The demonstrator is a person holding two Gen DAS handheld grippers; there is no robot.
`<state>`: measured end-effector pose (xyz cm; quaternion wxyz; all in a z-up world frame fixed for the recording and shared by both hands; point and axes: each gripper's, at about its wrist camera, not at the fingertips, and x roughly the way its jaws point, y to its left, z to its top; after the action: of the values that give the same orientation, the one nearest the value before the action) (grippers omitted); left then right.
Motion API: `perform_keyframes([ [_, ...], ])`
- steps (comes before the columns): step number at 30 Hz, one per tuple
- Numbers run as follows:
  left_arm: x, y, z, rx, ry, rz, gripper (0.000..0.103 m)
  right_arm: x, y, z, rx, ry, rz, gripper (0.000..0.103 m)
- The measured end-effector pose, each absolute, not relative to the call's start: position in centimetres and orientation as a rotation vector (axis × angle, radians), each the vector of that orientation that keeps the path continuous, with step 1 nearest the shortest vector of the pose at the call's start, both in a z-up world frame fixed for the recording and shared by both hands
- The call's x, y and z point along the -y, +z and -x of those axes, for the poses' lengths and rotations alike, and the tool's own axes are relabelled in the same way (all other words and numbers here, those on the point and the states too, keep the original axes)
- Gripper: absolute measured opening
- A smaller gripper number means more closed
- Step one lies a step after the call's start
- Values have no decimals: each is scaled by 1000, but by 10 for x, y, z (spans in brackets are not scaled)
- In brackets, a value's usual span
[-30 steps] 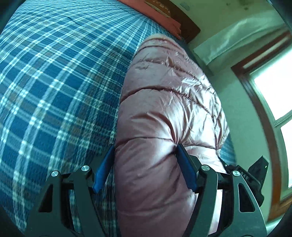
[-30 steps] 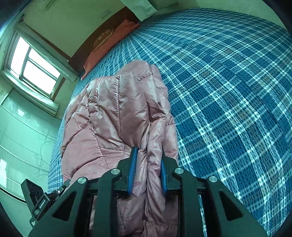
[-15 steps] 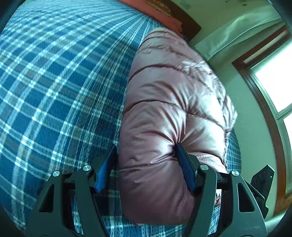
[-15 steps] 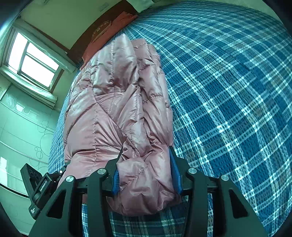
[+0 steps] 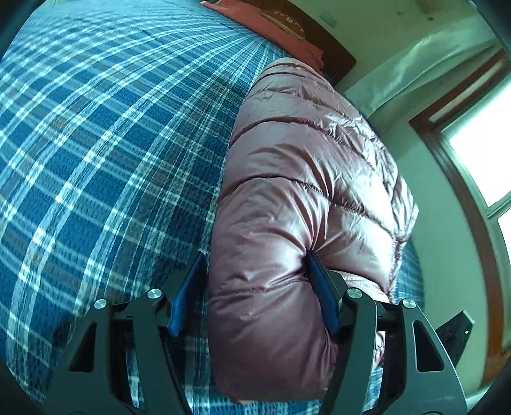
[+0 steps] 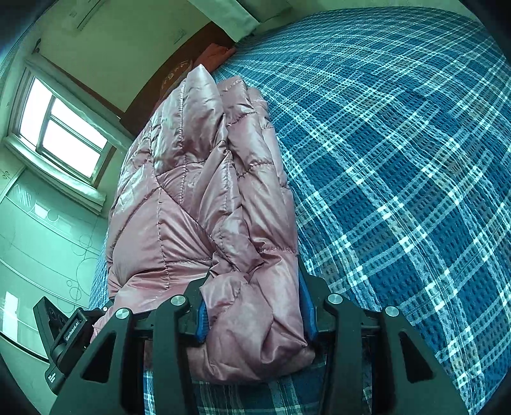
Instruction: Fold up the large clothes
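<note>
- Plainly, we see a pink quilted down jacket (image 5: 297, 223) lying folded into a long thick bundle on a bed spread with a blue plaid cover (image 5: 95, 143).
- We hold the left gripper (image 5: 255, 281) at the near end of the bundle, its jaws set fairly wide with the puffy fold filling the gap; the right blue pad (image 5: 322, 297) dents the fabric, while the left pad sits at the jacket's edge, and we cannot tell whether it presses or only touches.
- We hold the right gripper (image 6: 252, 303) at the jacket's (image 6: 198, 207) other near corner, where bunched layers bulge between the two blue pads (image 6: 306, 300); its jaws have just been opening, with the fabric between them and both pads against it.
- Beyond the bundle, we make out a reddish pillow (image 5: 271, 28) against a dark headboard (image 5: 319, 38) at the far end of the bed.
- We also see a wood-framed window (image 6: 60, 127) and a pale wall (image 6: 121, 54) on the jacket's far side, with the plaid cover (image 6: 399, 159) stretching away on the other side.
</note>
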<state>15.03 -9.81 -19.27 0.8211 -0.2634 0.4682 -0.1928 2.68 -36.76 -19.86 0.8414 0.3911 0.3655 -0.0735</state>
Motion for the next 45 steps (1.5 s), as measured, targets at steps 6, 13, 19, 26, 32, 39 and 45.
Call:
perform_keyframes([
  [6,68,-166,-149,-955,-391,668,73,381,-149,-24,-760,-179,-799,68],
  [13,69,-155,-214,-976,-374,809,77,406,-127,-91,-712,-153,-852,72],
  [19,92,-168,-247,-1039,-324,851,78,412,-156,-133,-779,-203,-825,72],
  [26,105,-199,-254,-1079,-299,832,92,422,-194,-124,-718,-146,-907,82],
  [32,118,-197,-260,-1080,-330,773,96,407,-194,-126,-698,-55,-870,74],
  [39,126,-199,-266,-1090,-370,743,90,400,-201,-136,-713,-12,-892,58],
  [45,132,-194,-262,-1082,-362,702,77,393,-204,-144,-707,27,-906,45],
])
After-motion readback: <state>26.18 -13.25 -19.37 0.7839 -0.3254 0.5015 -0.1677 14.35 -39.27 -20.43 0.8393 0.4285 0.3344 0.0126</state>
